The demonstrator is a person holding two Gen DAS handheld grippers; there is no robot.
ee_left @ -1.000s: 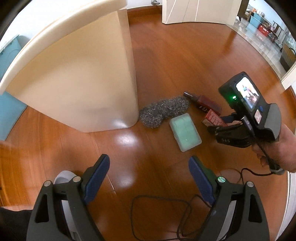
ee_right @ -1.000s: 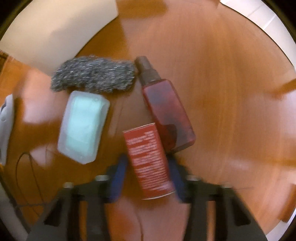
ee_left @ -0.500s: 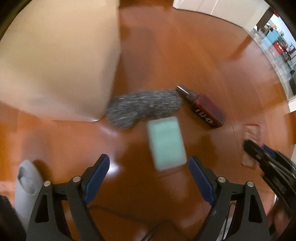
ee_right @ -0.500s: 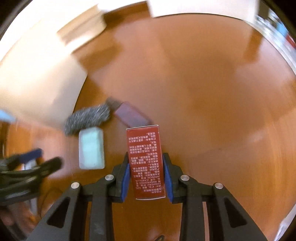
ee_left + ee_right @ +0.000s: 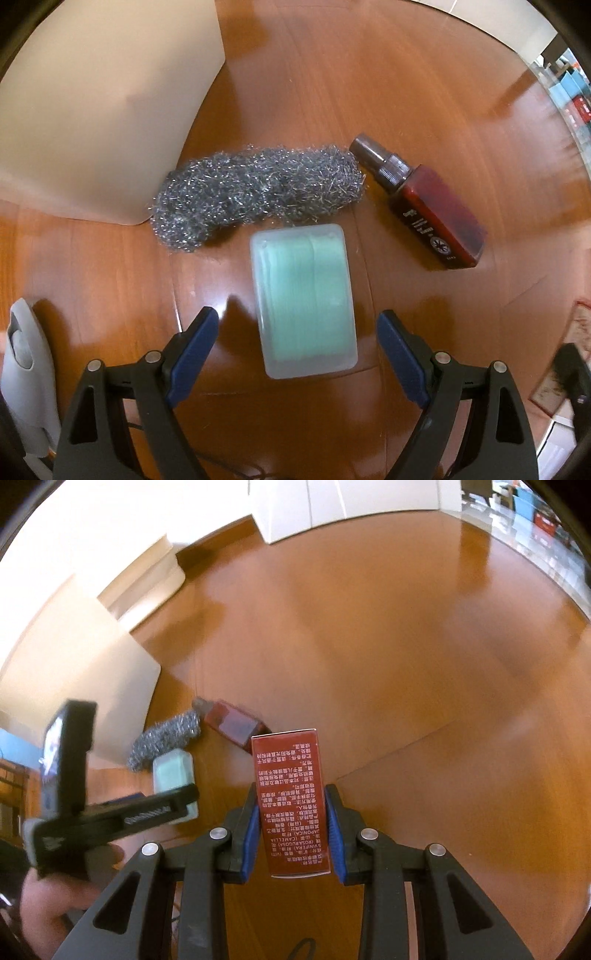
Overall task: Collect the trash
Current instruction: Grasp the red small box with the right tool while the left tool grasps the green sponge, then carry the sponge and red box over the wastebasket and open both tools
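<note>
Hovering over the wooden floor point(image 5: 424, 92) with the left gripper point(image 5: 297, 334) pointing straight down, jaws standing wide apart, blue pads point(image 5: 194, 345) clear of everything and gripping nothing

Straddling the near half of a translucent case point(image 5: 304, 301) with a pale green filling, lying flat on the boards between the two pads but touching neither

Lying just beyond the case, a long wad of steel wool point(image 5: 258, 194), one end touching the corner of a cream cabinet point(image 5: 99, 110), the other end close to the cap of a dark red spray bottle point(image 5: 424, 203)

Resting on its side, that bottle, cap toward the wool, body angled off to the right and apart from the case

Showing at the left edge, a grey rounded object point(image 5: 26, 373), too cropped to name

Clamping a red carton point(image 5: 290, 805) printed with white text in the right gripper point(image 5: 291, 825), jaws narrowed onto its long sides, blue pads point(image 5: 253, 834) pressing both faces, carton sticking forward past the fingertips and held clear above the floor

Appearing at the left of the right wrist view, a person's hand point(image 5: 55, 901) holding the left gripper's black handle above the case, wool and bottle
</note>
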